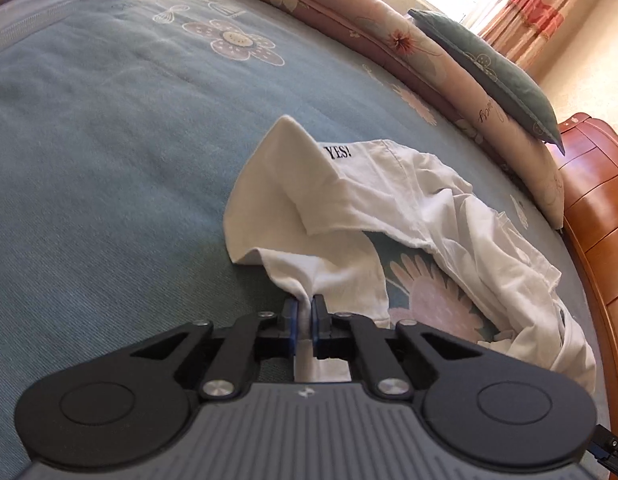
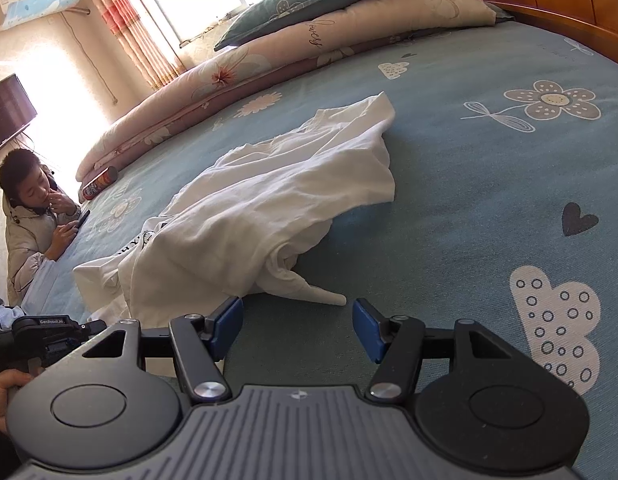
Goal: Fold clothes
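a: where is the crumpled white cotton t-shirt (image 1: 389, 216)?
b: mid-frame on the blue flowered bedspread (image 1: 109, 160), black lettering showing.
a: and the left gripper (image 1: 304, 312)?
b: lower centre, pinched tight on a fold of the shirt's edge.
a: the right gripper (image 2: 299, 326)?
b: jaws wide, nothing between them, just beside the shirt's pointed corner near the bottom of its view.

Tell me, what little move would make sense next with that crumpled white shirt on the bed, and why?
Probably the right gripper should ease forward and close on the pointed corner nearest it. The left gripper is already shut on a fold of the white shirt, while the right one is open and empty just short of the cloth. With two corners held, the heap could be spread flat on the blue bedspread.
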`<state>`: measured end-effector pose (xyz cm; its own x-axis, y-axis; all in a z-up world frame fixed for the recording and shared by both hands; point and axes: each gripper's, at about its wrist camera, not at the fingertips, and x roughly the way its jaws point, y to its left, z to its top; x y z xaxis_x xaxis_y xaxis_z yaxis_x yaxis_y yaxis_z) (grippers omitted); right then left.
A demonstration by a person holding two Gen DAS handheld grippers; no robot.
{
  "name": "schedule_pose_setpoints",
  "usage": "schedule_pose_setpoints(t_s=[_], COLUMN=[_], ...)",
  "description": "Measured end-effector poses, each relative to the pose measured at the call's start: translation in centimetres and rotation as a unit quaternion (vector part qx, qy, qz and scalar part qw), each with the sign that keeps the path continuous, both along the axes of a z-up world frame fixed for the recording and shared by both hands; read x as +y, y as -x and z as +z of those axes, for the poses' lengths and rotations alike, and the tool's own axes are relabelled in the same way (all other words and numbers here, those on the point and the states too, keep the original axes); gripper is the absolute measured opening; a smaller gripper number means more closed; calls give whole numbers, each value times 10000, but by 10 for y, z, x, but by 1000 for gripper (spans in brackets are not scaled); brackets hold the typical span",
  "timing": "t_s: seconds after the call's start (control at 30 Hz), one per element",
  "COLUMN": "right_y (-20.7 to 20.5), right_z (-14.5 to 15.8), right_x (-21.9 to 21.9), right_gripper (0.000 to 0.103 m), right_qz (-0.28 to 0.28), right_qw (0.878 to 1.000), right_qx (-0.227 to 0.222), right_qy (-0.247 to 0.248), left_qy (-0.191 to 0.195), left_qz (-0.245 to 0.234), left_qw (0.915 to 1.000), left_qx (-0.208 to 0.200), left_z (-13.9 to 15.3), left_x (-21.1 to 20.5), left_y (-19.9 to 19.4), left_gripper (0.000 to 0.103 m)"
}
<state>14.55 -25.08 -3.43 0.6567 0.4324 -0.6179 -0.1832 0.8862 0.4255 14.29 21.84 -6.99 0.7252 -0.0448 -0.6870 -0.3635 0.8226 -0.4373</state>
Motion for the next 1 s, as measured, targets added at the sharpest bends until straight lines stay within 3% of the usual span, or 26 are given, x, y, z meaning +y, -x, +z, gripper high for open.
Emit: schedule_pose_setpoints(t_s=[0.13, 0.37, 0.57, 0.77, 0.87, 1.0], right_y=[0, -2, -2, -3, -5, -7], right_z=[1, 1, 2, 4, 5, 6], right_x=[2, 5, 13, 19, 21, 28], right_gripper=[65, 65, 65, 65, 65, 65], right_qz=[8, 34, 104, 113, 91, 139], right_qw=[10000, 10000, 9999, 9996, 9995, 9993], right_qx=[-15, 11, 15, 24, 28, 2], right_qy=[28, 57, 128, 257, 301, 338], left_qy=[-792, -1666, -1711, -1704, -1813, -2105], left_qz=[121, 638, 928, 880, 943, 1359], left_qw=[9967, 9839, 9793, 9781, 9745, 9621], left_qx=[-109, 51, 549, 813, 923, 1076], left_z=[39, 80, 77, 68, 69, 73], left_x=[28, 86, 137, 155, 162, 185], left_y=[-2, -1, -10, -17, -12, -2], left_gripper=[4, 4, 4, 4, 4, 0])
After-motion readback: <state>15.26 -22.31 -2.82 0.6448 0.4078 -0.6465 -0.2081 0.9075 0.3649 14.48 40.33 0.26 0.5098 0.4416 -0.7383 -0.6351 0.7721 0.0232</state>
